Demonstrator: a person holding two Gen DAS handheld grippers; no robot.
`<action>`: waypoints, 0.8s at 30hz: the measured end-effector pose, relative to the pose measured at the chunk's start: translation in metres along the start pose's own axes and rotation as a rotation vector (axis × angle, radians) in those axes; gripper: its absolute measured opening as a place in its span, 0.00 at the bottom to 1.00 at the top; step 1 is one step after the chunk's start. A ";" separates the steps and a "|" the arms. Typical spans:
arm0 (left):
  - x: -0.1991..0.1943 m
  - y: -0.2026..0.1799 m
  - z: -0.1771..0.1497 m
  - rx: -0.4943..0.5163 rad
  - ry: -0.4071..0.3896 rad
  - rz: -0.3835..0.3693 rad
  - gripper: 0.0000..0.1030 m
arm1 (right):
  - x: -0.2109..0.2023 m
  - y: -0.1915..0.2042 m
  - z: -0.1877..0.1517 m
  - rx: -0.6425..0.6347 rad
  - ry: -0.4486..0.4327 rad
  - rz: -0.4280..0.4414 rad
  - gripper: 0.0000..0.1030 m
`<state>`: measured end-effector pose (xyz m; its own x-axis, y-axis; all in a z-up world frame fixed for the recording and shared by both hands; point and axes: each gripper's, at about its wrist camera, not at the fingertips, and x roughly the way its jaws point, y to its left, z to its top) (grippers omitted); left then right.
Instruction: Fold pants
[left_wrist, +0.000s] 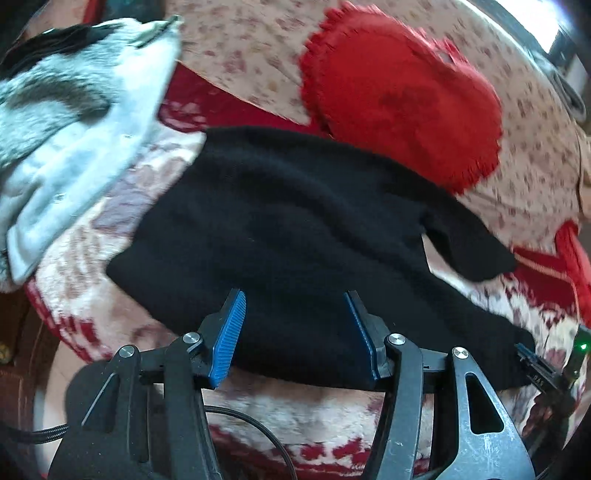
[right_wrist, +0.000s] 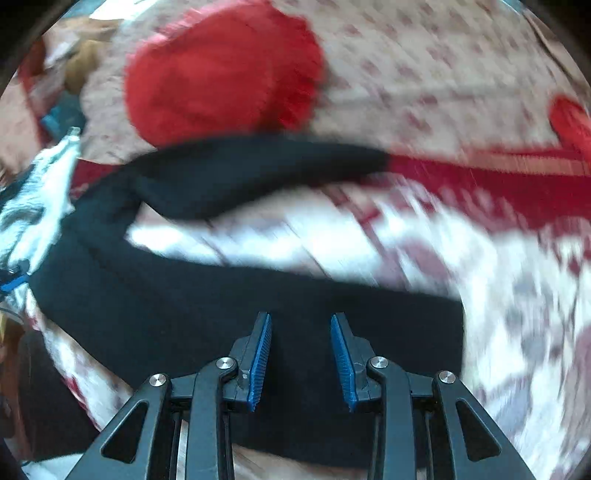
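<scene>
Black pants lie spread on a red-and-white patterned blanket. My left gripper hangs just above their near edge, open, its blue pads apart with only dark cloth below them. In the blurred right wrist view the pants show as two legs parted in a fork, with blanket between them. My right gripper is open over the nearer leg, close to its end, and nothing is pinched between its pads.
A round red cushion rests beyond the pants on a pale flowered sheet. A grey, white and black garment is piled at the left. The blanket's near edge drops off below the grippers.
</scene>
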<state>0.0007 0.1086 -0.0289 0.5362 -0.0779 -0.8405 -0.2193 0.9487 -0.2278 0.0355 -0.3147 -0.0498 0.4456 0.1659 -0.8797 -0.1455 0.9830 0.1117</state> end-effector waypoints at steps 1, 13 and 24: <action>0.006 -0.005 -0.001 0.013 0.014 -0.002 0.53 | -0.002 -0.002 -0.004 0.004 -0.015 0.011 0.31; 0.033 -0.014 0.019 0.046 0.035 0.005 0.53 | 0.016 0.120 0.112 -0.321 -0.131 0.208 0.36; 0.082 -0.004 0.083 -0.037 0.079 0.035 0.53 | 0.132 0.202 0.201 -0.613 0.021 0.228 0.42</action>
<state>0.1138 0.1239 -0.0563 0.4620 -0.0701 -0.8841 -0.2676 0.9394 -0.2144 0.2427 -0.0780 -0.0506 0.3279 0.3574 -0.8745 -0.7140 0.6999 0.0183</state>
